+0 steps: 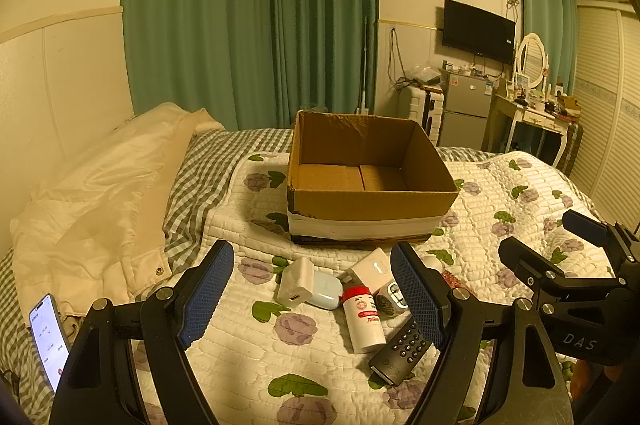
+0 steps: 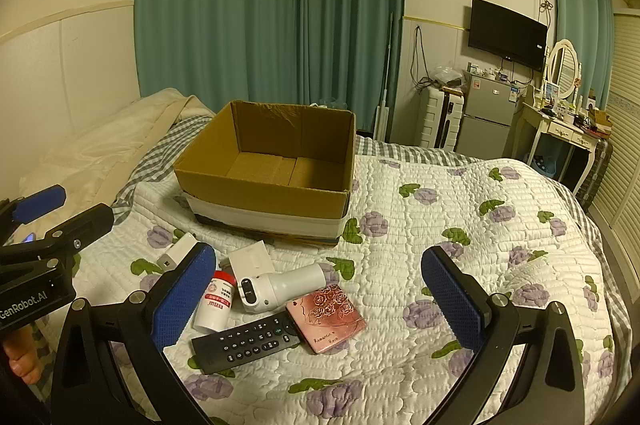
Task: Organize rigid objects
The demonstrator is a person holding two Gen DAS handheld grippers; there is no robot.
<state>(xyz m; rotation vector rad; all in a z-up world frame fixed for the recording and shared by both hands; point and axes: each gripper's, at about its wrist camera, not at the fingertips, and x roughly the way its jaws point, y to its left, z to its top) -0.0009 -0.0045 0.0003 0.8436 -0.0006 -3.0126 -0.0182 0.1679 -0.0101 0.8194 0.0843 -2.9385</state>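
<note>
Cardboard box (image 2: 272,185) sits open on the bed's quilt (image 2: 460,257), nothing visible inside. Just before it lie a remote control (image 2: 246,341), red-capped bottle (image 2: 216,305), pink case (image 2: 326,317), and perhaps a charger (image 1: 296,285). Left gripper (image 1: 312,299) and right gripper (image 2: 316,299) hover, fingers wide, holding nothing.

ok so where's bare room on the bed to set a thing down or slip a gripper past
The quilt is bare right of the cardboard box, out to the bed's edge, and past the pink case. The box floor is bare too. It is crowded in front of the box: remote, red-capped bottle, white handheld device, white charger lie touching.
</note>
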